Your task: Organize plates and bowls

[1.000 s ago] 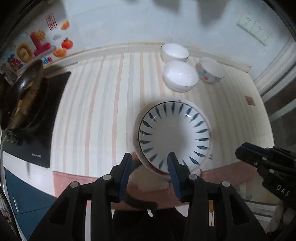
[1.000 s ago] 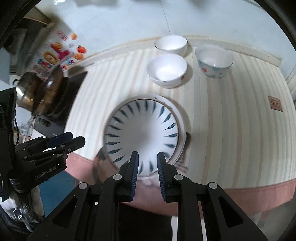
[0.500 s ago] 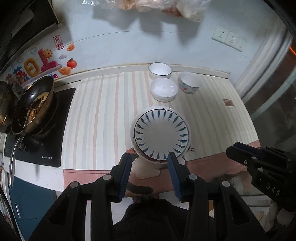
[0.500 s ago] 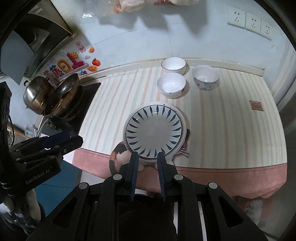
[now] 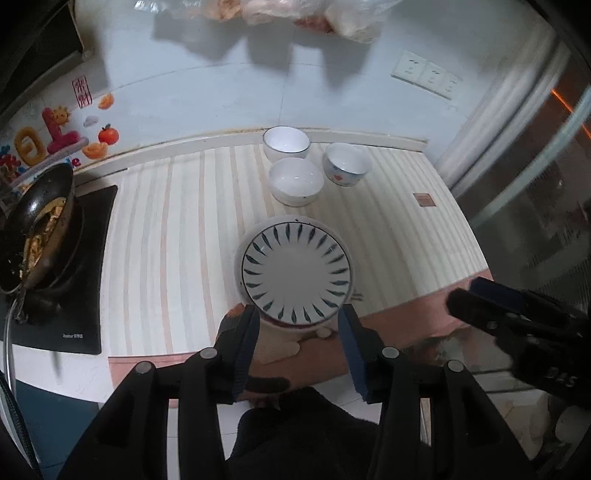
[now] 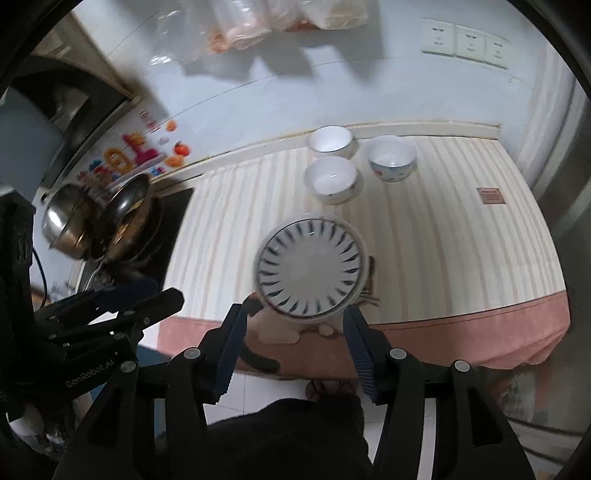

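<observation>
A white plate with blue leaf marks (image 5: 295,271) (image 6: 308,273) lies on top of another plate near the front edge of the striped table (image 5: 166,240) (image 6: 443,229). Three bowls stand at the back: a white one by the wall (image 5: 285,142) (image 6: 330,140), a white one in front of it (image 5: 295,181) (image 6: 330,179), and a patterned one to the right (image 5: 346,163) (image 6: 391,157). My left gripper (image 5: 297,321) is open and empty, held high in front of the table. My right gripper (image 6: 295,321) is open and empty, also high and back from the plates.
A black cooktop (image 5: 85,295) at the left carries a pan with food (image 5: 40,229) (image 6: 125,218) and a steel pot (image 6: 64,221). A small brown tag (image 5: 424,199) (image 6: 489,195) lies at the right. Wall sockets (image 6: 465,38) and hanging bags (image 5: 295,14) are behind.
Both grippers have pulled up and back from the plates, so the table looks smaller. The right gripper's jaws have opened wide from a narrow gap. The plates have not moved.
</observation>
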Motion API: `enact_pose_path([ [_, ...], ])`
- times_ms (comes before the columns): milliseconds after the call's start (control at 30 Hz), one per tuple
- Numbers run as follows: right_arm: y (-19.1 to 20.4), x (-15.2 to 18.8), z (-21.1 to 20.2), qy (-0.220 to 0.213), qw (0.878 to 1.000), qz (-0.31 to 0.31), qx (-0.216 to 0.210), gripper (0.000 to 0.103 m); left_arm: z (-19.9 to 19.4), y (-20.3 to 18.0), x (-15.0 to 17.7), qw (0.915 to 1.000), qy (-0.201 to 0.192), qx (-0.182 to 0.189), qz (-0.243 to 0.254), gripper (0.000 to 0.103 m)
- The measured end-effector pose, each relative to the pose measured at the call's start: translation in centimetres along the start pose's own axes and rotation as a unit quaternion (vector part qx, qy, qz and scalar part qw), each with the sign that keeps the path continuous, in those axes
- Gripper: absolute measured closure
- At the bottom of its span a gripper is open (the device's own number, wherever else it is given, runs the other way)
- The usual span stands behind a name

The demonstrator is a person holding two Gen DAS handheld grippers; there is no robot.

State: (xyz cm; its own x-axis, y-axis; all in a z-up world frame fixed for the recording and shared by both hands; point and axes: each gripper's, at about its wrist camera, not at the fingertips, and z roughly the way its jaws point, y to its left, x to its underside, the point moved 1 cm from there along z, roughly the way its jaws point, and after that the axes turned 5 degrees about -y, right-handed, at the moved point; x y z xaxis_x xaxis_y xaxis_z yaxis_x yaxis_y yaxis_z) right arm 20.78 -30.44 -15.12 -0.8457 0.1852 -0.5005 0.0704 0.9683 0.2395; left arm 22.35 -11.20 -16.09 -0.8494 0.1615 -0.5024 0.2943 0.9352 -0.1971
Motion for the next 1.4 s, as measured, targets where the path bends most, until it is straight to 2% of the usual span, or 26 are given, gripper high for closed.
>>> enact_pose_path([
  [167,-2.1,-2.8,2.2,-0.015,1.0,0.026,0.006,0.046,4.1,1.7,-3.8,0.9996,0.0,-0.012,-0.025,0.061],
  [267,-3.6,-5.2,5.2,-0.009,0.999,0.038,0.005,0.046,7.8,3.0,-6.7,0.9988,0.01,-0.027,-0.04,0.061],
  [333,-4.9,-7.1,8.0,-0.001,0.999,0.045,0.003,0.046,10.4,3.8,-8.5,0.9976,0.017,-0.041,-0.054,0.061],
  [533,-8.8,-13.3,18.7,0.045,0.998,0.053,-0.004,0.046,19.8,5.8,-13.4,0.9922,0.066,-0.047,-0.094,0.061],
  [733,-11.4,-17.4,29.3,0.092,0.995,0.042,-0.022,0.047,28.7,7.1,-15.9,0.9834,0.119,-0.041,-0.131,0.061],
  [867,-12.4,-19.0,34.7,0.112,0.993,0.027,-0.031,0.057,32.7,7.2,-16.4,0.9796,0.138,-0.029,-0.143,0.061],
  [900,-12.6,-19.4,36.0,0.117,0.992,0.026,-0.034,0.064,33.5,7.2,-16.5,0.9794,0.138,-0.025,-0.145,0.063],
  [933,-12.8,-19.7,37.3,0.123,0.991,0.025,-0.038,0.069,33.9,7.1,-16.4,0.9796,0.138,-0.022,-0.145,0.07],
  [1000,-12.9,-20.1,39.4,0.137,0.99,0.018,-0.041,0.081,34.6,6.5,-16.1,0.9789,0.145,-0.017,-0.143,0.072],
  [1067,-12.8,-20.2,40.4,0.143,0.989,0.011,-0.045,0.086,34.6,5.9,-15.8,0.9799,0.145,-0.02,-0.135,0.075],
  [1133,-12.6,-20.3,40.8,0.14,0.989,0.003,-0.044,0.086,34.4,5.2,-15.6,0.9823,0.14,-0.035,-0.119,0.075],
  [1400,-12.6,-19.9,40.0,0.143,0.988,0.01,-0.049,0.086,31.1,3.3,-14.4,0.9845,0.128,-0.039,-0.113,0.075],
])
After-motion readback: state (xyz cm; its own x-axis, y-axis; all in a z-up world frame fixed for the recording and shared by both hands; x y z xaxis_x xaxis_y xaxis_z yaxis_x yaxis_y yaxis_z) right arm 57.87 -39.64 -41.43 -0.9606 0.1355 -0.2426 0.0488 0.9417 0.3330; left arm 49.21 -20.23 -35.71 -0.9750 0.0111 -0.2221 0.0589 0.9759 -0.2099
